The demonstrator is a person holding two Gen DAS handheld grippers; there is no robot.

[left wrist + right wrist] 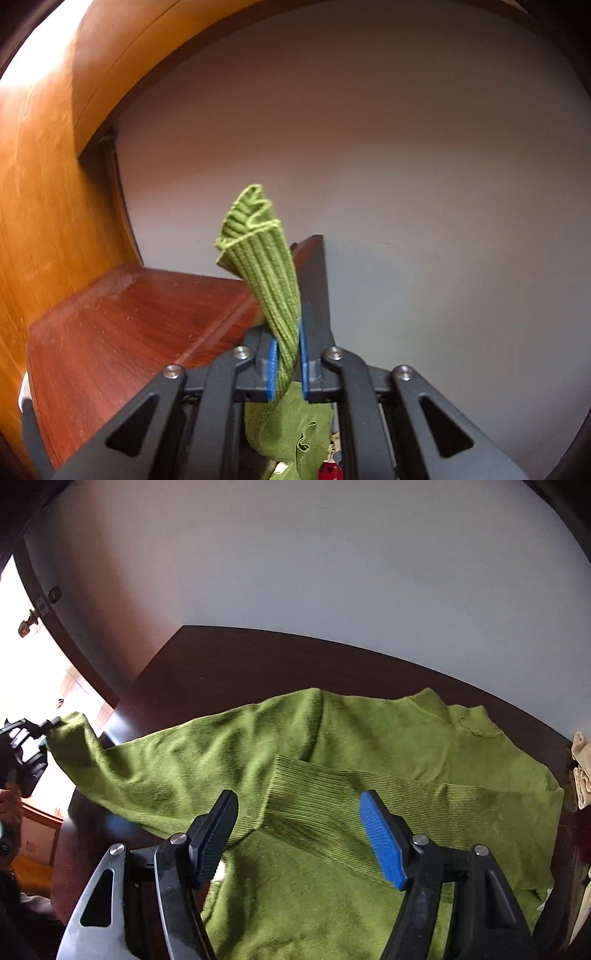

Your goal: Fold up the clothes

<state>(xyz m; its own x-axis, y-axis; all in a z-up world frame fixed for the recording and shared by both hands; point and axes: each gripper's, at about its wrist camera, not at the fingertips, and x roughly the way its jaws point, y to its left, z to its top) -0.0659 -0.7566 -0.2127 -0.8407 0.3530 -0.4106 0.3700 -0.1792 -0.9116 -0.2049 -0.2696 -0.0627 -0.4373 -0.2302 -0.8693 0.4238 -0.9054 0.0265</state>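
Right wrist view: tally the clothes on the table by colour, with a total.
Green: 1, the green sweater, its sleeve cuff clamped in the left claw.
Cream: 1, the cream cloth at the right edge.
Total: 2

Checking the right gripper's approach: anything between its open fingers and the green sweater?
Nothing. In the right wrist view the right gripper hangs open above the green sweater's ribbed cuff, with no other object between.
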